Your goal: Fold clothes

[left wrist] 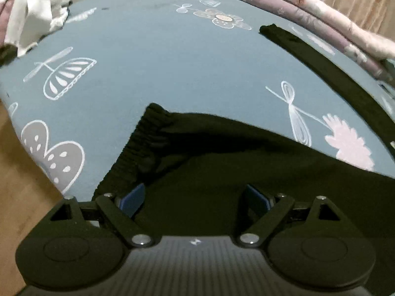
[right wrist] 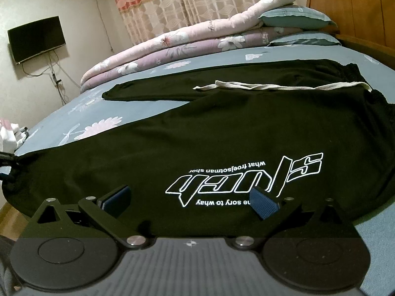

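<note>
Two grippers, both with jaws spread wide and nothing pinched between the blue pads. Left gripper (left wrist: pixel 195 197) hovers over the ribbed cuff end (left wrist: pixel 138 153) of a pair of black fabric trousers (right wrist: pixel 222 133), pointing steeply down; likely lining up to take that leg end for a fold. Right gripper (right wrist: pixel 190 199) sits low near the front edge of the same garment, just by the white print, pads apart and not pressing cloth as far as I can tell.

Trousers lie spread flat on the grey-blue bedsheet with white flower doodles (left wrist: pixel 148 61), legs splayed apart in a V, far leg (left wrist: pixel 321 66) running along the rolled pink and mauve floral quilt (right wrist: pixel 185 44). Flat layout reads as prep for folding; no fold made yet. Cream drawstring (right wrist: pixel 271 86) lies loose across the waistband area.

Print reads upside down from the right wrist view: big outlined logo (right wrist: pixel 244 180), roughly "slurh", unsure; small lines "what froejsotman shor" and "...ne sory to whay", partly hidden by the finger.

White crumpled clothes (left wrist: pixel 32 19) wait at the far corner, well apart.
</note>
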### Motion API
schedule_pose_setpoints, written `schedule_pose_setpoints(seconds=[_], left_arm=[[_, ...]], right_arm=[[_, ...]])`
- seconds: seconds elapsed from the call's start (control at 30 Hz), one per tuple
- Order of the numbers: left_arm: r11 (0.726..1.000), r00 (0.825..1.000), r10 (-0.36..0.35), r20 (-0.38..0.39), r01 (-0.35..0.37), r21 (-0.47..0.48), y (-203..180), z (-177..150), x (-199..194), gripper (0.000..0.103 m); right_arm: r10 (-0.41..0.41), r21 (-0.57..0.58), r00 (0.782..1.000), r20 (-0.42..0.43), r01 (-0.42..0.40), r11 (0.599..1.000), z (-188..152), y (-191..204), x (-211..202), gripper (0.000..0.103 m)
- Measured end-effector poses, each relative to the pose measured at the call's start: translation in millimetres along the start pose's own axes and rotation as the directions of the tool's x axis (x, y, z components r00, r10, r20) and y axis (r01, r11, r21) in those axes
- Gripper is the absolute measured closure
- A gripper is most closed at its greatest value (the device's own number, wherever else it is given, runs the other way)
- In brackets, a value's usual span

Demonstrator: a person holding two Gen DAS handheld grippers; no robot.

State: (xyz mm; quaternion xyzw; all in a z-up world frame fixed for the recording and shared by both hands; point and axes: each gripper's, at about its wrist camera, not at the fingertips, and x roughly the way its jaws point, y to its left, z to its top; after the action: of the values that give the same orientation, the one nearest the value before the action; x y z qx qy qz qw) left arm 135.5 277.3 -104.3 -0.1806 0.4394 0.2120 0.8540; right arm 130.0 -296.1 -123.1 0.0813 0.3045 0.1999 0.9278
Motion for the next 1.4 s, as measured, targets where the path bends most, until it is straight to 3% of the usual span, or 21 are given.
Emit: schedule_pose_setpoints(seconds=[0.07,0.17,0.27,0.47,0.6,0.67,0.8,1.03,1.17,1.23,1.3,1.4], left_arm=[[0.999,1.0,0.016,0.001,-0.016,0.033,-13,6,-4,0.015],[0.993,0.997,-0.073,0.035,0.07,0.092,-31,17,-7,0.014],[0.989,0.992,-0.116,0.043,0.112,0.096,-41,27,4,0.014],[0.998,0.999,0.006,0.042,-0.008,0.059,-24,47,45,0.015],[1.0,0.999,0.004,0.052,-0.006,0.031,-24,53,43,0.015],[0.998,0.998,-0.004,0.062,0.001,0.062,-35,47,32,0.015],[0.985,0.989,-0.127,0.069,0.118,0.128,-61,19,-4,0.014],[0.932,0.977,-0.214,-0.009,0.207,0.299,-110,-55,-38,0.014],[0.949,0.983,-0.158,-0.089,0.176,0.26,-101,-71,-27,0.014],[0.959,0.985,-0.145,-0.093,0.163,0.233,-91,-76,-29,0.012],[0.973,0.988,-0.085,-0.131,0.111,0.202,-83,-75,-34,0.012],[0.97,0.993,-0.04,-0.109,0.065,0.234,-83,-72,-49,0.013]], right_arm=[[-0.004,-0.006,1.0,-0.001,0.004,1.0,0,1,1,0.0],[-0.01,-0.017,1.0,-0.002,0.01,1.0,-1,2,1,0.0],[-0.017,-0.027,1.0,-0.004,0.017,0.999,-2,4,1,0.0],[-0.024,-0.034,1.0,-0.003,0.024,0.999,-2,4,3,0.0],[-0.03,-0.04,1.0,-0.003,0.03,0.999,-1,4,4,0.0],[-0.03,-0.04,1.0,-0.003,0.03,0.999,-1,5,3,0.0],[-0.021,-0.029,1.0,-0.001,0.021,0.999,-1,2,3,0.0],[-0.007,-0.009,1.0,0.001,0.007,1.0,0,0,0,0.0],[0.004,0.012,1.0,0.003,-0.004,1.0,1,-4,-1,0.0],[0.009,0.022,1.0,0.004,-0.01,1.0,1,-6,-2,0.0],[0.013,0.028,1.0,0.005,-0.013,1.0,1,-7,-2,0.0],[0.015,0.032,1.0,0.004,-0.016,0.999,1,-7,-3,0.0]])
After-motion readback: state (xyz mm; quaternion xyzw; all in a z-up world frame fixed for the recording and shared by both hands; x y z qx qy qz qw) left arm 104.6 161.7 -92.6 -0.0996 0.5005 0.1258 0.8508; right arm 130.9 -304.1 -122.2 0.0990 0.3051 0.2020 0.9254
